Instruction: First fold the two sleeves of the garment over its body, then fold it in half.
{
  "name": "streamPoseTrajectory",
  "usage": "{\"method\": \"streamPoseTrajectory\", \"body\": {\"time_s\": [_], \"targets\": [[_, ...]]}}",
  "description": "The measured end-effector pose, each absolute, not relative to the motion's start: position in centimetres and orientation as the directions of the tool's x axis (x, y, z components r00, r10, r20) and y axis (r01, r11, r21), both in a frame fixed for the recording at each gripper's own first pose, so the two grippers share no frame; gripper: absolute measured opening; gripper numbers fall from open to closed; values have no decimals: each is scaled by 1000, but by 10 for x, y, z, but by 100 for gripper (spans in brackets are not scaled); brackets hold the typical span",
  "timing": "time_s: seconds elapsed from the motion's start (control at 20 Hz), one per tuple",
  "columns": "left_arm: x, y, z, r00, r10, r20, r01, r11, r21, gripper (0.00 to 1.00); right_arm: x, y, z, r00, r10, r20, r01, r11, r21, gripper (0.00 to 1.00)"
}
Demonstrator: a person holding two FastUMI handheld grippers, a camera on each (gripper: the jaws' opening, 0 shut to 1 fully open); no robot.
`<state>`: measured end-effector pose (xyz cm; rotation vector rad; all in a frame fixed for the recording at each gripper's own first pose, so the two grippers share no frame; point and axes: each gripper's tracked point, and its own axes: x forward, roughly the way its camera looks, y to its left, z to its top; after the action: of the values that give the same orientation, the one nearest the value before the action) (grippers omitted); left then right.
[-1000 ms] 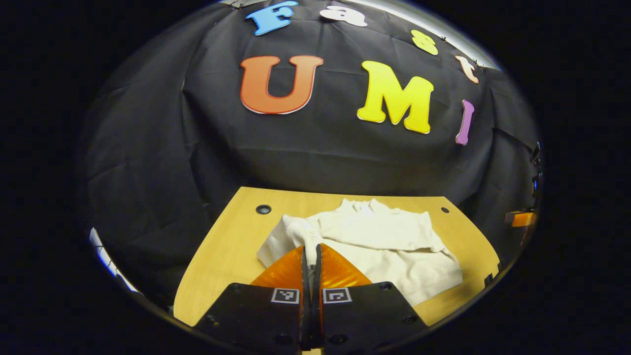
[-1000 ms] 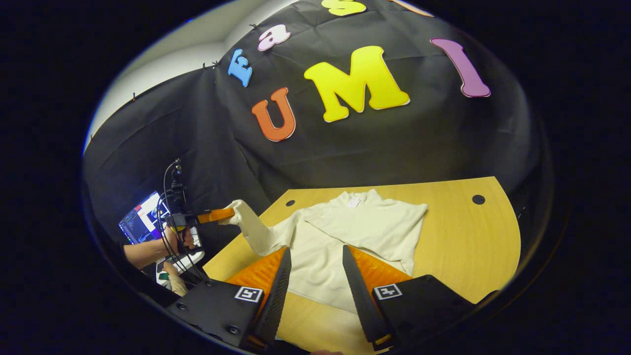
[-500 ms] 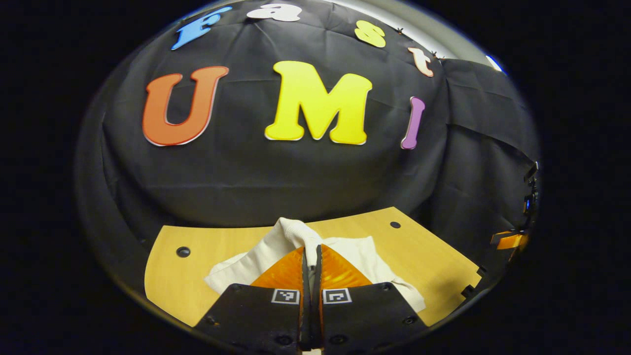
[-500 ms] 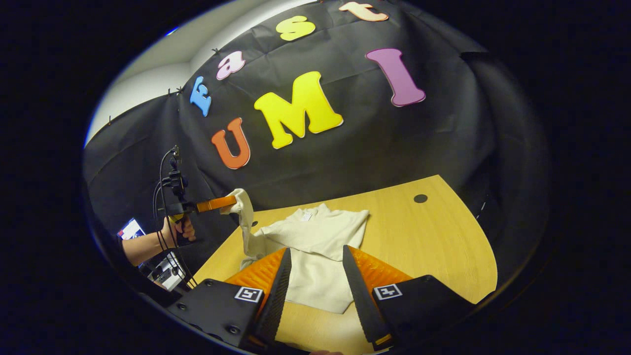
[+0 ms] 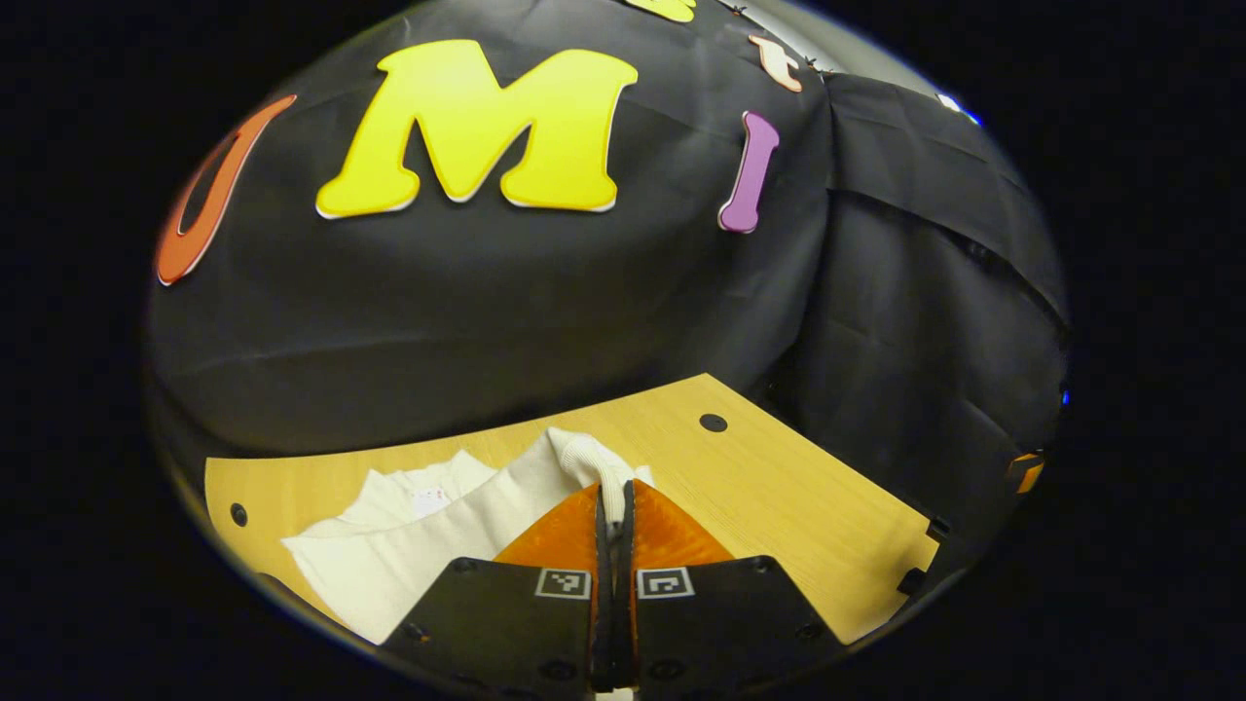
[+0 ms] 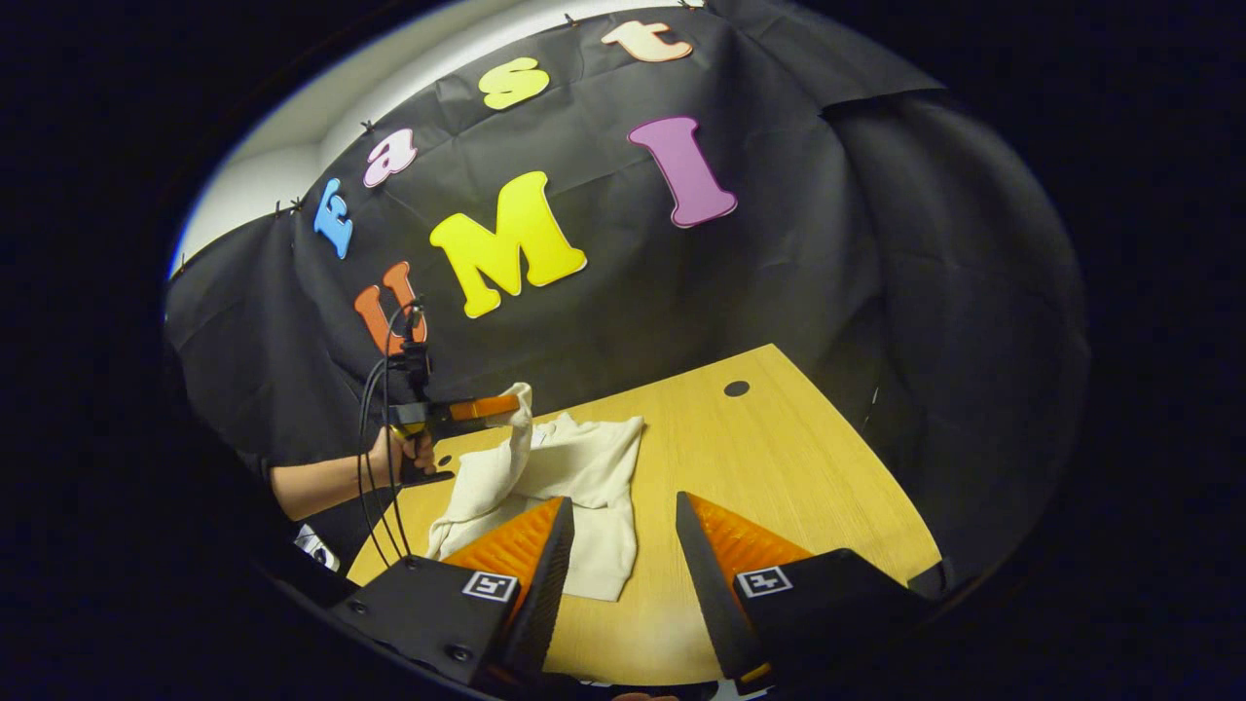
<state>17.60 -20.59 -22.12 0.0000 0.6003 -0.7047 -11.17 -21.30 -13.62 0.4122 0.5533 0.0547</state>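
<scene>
One cream sweater [image 6: 574, 467] lies on the left part of the wooden counter [image 6: 779, 467], and one ribbed sleeve cuff [image 5: 589, 458] is lifted above its body, clamped between the closed fingers of the left gripper [image 5: 613, 506], which a hand [image 6: 404, 453] holds. The right gripper [image 6: 623, 526] hovers over the counter's near edge with its fingers apart, gripping nothing. Two round holes [image 5: 713, 423] mark the counter's far corners, and black cloth [image 6: 779, 292] walls the booth behind.
</scene>
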Motion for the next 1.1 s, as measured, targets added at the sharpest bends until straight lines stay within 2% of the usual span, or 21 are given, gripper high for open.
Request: {"method": "streamPoseTrajectory", "body": {"time_s": [0.1,0.15,0.25,0.3,0.5,0.6,0.65,0.7,0.85,0.9,1.1], "targets": [[179,-225,-254,573,-604,-554,625,760,-181,4,-115,-219,-136,846,131,-517,83,925,370,70],[178,-234,-267,555,-606,-569,639,749,-174,3,-118,-221,-137,842,120,-526,90,930,356,63],[175,-251,-293,522,-608,-598,661,732,-167,3,-121,-222,-139,830,105,-547,102,937,335,63],[175,-256,-305,512,-603,-612,661,732,-168,3,-122,-221,-141,824,98,-558,109,939,326,66],[182,-265,-348,500,-575,-648,608,766,-210,4,-124,-213,-150,795,100,-598,117,943,312,66],[183,-258,-358,502,-561,-658,581,782,-224,12,-122,-206,-152,787,109,-607,99,949,299,66],[186,-250,-357,528,-542,-654,554,804,-219,8,-121,-203,-153,784,116,-610,89,951,296,66],[186,-245,-353,549,-536,-641,534,815,-224,22,-118,-199,-154,784,124,-608,80,952,297,67],[183,-222,-322,625,-511,-590,473,849,-234,100,-101,-181,-155,789,151,-596,50,950,308,64],[179,-209,-308,653,-496,-572,458,860,-223,100,-94,-174,-154,794,160,-586,36,951,308,67],[154,-145,-241,767,-414,-490,370,909,-190,100,-64,-140,-152,815,190,-548,-26,956,292,68]]}}
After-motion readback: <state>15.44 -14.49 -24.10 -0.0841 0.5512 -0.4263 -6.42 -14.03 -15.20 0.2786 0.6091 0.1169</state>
